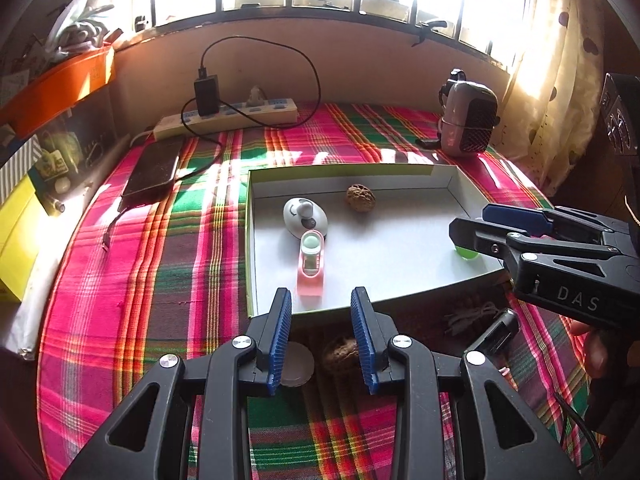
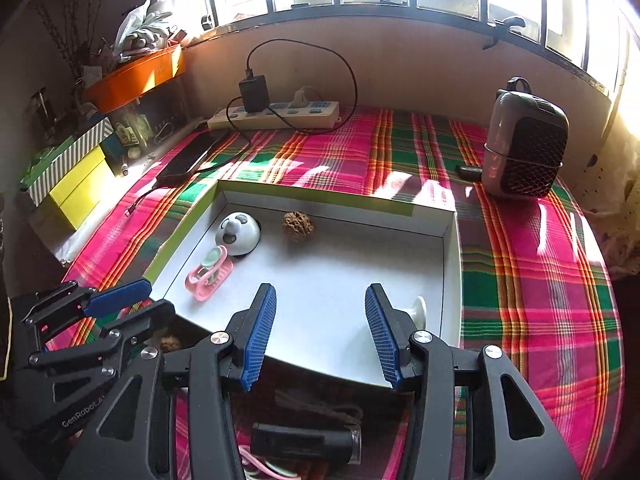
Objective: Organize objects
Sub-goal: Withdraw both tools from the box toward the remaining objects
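- Step in hand, as I judge it: loose items are being gathered into the white tray (image 1: 460,184). Several are already in; more wait outside its near edge.
- Tray contents: a walnut (image 1: 360,197) near the far wall; a white dome toy (image 1: 304,216) at the left; a pink clip (image 1: 310,266) just in front of the dome, possibly touching it. The clip's long axis runs from the near edge towards the dome, round pale end pointing away.
- A green ball (image 1: 466,253) sits by the tray's right wall, partly hidden.
- Outside the tray, on the plaid-covered counter (image 1: 160,260): a second walnut (image 1: 340,354) and a white disc (image 1: 297,364), both below the left tool (image 1: 321,336), whose jaws are apart and empty.
- Right tool (image 2: 320,330): jaws spread wide, nothing held, hovering over the tray's near right part. A black cylinder (image 2: 306,442) lies beneath it, long axis across the view.
- Next move calls for lowering the left tool over the second walnut, jaws straddling it, then closing.
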A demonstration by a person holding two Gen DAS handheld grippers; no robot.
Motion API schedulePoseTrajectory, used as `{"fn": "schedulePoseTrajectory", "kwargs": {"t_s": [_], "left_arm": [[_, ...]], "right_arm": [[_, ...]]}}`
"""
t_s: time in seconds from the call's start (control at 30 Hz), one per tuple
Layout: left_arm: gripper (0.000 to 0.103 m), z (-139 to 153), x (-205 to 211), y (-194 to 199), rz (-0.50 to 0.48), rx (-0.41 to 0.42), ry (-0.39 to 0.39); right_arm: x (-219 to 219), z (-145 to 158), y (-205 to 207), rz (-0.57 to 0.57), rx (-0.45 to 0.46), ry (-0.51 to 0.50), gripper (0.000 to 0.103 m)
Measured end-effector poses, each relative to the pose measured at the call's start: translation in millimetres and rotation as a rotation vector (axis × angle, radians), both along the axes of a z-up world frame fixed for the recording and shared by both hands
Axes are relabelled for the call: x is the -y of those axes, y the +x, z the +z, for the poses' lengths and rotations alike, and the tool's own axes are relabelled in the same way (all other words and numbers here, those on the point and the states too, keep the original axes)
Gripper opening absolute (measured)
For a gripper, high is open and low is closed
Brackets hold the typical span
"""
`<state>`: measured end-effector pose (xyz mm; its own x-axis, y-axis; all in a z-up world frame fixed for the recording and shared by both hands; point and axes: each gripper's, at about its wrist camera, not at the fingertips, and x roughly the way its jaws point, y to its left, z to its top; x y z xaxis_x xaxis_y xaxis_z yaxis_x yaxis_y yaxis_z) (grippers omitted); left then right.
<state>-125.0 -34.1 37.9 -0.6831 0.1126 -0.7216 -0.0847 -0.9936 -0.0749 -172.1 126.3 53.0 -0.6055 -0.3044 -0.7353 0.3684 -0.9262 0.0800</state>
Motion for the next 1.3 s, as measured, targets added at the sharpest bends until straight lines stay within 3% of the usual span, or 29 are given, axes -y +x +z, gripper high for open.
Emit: {"fn": "schedulePoseTrajectory", "kwargs": {"t_s": [0.67, 1.3], "left_arm": [[0.029, -17.0, 29.9, 43.6, 0.016, 0.03, 0.059], [0.029, -33.0, 26.8, 49.1, -0.006, 0.072, 0.072]], "right_arm": [[-25.1, -16.3, 75.2, 0.055, -0.02, -0.036, 0.048], [-5.6, -39.5, 103.2, 0.197, 0.021, -0.028, 0.048]]}}
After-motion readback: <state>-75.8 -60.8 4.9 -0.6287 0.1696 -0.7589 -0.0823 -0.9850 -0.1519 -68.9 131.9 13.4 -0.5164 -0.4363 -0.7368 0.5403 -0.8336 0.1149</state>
